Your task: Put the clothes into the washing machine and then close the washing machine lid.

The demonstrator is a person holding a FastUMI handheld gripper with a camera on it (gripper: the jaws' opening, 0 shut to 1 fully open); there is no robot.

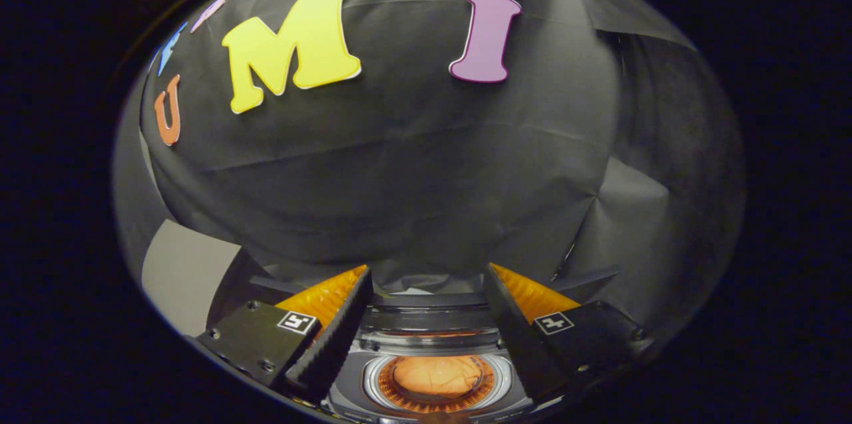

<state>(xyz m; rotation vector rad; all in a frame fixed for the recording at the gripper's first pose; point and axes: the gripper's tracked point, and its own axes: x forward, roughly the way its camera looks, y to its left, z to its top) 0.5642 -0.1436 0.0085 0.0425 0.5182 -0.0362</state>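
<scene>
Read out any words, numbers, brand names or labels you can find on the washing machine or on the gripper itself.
Washing machine: no writing can be read on the part in sight between the fingers.
Gripper, fingers open and apart: no words or numbers.
Square marker on one finger and square marker on the other: black-and-white patterns, not text.

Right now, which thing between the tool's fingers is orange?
The cloth in the round tub; the washing machine around it is grey. The tool is open.
</scene>
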